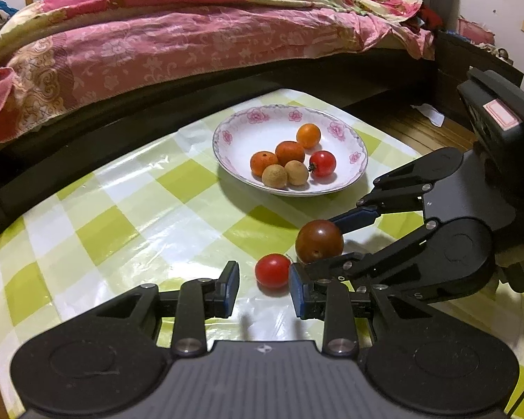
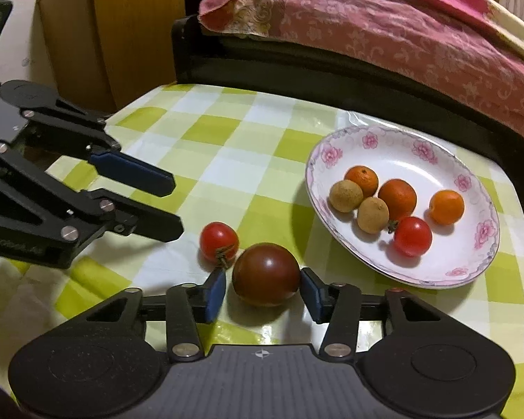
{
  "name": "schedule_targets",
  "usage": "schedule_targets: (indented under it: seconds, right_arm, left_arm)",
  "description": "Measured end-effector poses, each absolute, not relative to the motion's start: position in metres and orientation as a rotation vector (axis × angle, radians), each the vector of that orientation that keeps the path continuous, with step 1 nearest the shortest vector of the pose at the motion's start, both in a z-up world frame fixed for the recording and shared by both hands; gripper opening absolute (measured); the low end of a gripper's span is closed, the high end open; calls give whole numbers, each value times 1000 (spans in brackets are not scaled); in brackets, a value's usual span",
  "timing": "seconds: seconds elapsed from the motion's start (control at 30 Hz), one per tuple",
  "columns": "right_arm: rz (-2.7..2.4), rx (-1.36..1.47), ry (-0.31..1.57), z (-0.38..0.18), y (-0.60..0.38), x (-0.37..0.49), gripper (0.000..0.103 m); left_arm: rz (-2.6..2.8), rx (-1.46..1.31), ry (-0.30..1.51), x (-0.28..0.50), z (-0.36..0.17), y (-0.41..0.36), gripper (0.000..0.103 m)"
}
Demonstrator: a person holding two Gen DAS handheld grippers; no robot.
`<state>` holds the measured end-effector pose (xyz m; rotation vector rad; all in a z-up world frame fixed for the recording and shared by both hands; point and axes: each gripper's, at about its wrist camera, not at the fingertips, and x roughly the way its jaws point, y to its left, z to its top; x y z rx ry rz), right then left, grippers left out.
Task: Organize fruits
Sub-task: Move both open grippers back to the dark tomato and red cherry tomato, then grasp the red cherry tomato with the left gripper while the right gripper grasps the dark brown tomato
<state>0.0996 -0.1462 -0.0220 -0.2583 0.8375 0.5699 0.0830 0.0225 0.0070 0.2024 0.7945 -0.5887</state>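
Note:
A dark brown-red tomato (image 2: 266, 274) lies on the checked tablecloth, also in the left wrist view (image 1: 319, 241). My right gripper (image 2: 263, 288) is open, its pads on either side of this tomato with small gaps. A small red tomato (image 1: 272, 271) lies beside it, just ahead of my open, empty left gripper (image 1: 263, 284); it also shows in the right wrist view (image 2: 219, 241). A white flowered plate (image 1: 349, 139) holds three oranges, two brown longans and a red tomato; the plate also shows in the right wrist view (image 2: 478, 258).
A dark bed frame (image 1: 122, 122) with a pink quilt (image 1: 178, 35) runs along the table's far side. A wooden cabinet (image 2: 97, 35) stands beyond the table's far corner. The table's right edge drops to a wooden floor (image 1: 419, 129).

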Motion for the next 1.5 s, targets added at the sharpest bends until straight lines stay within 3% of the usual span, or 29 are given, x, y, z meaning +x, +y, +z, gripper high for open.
schedule_targets:
  seconds: [0.33, 1.5]
  right_arm:
    - [537, -202, 871, -18, -156, 97, 36]
    - [443, -192, 860, -21, -177, 93, 37]
  left_arm:
    - [-604, 244, 816, 90, -7, 9, 39]
    - [-597, 324, 811, 91, -24, -18, 38]
